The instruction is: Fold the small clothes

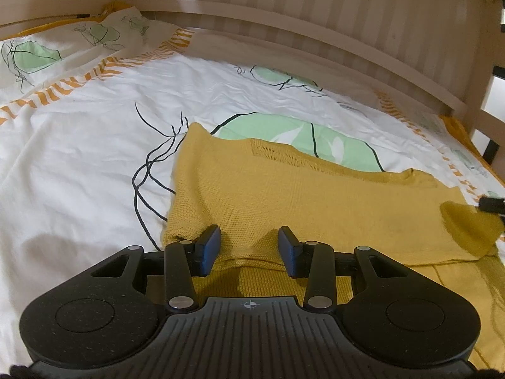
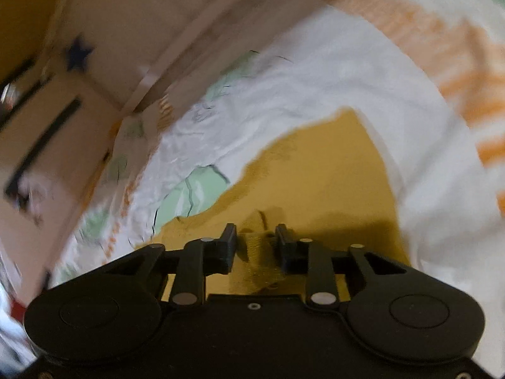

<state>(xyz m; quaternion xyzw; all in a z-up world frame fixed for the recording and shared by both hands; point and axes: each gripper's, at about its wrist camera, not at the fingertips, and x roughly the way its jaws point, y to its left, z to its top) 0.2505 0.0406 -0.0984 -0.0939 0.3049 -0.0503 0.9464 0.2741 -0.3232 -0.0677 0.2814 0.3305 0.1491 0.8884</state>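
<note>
A mustard-yellow knitted sweater (image 1: 284,195) lies spread on the bed, with a folded edge near me. My left gripper (image 1: 249,240) is open, its fingers straddling the sweater's near edge without closing on it. In the blurred right wrist view the same sweater (image 2: 315,173) fills the middle. My right gripper (image 2: 255,237) has a raised bunch of the yellow knit (image 2: 258,246) between its fingers, with gaps at both sides. The right gripper's tip shows at the right edge of the left wrist view (image 1: 492,203), by a lifted sweater corner (image 1: 470,227).
The bed has a white duvet (image 1: 79,164) printed with green leaves and orange stripes. A wooden slatted bed rail (image 1: 315,41) runs along the far side. A pillow (image 1: 63,47) lies at the far left.
</note>
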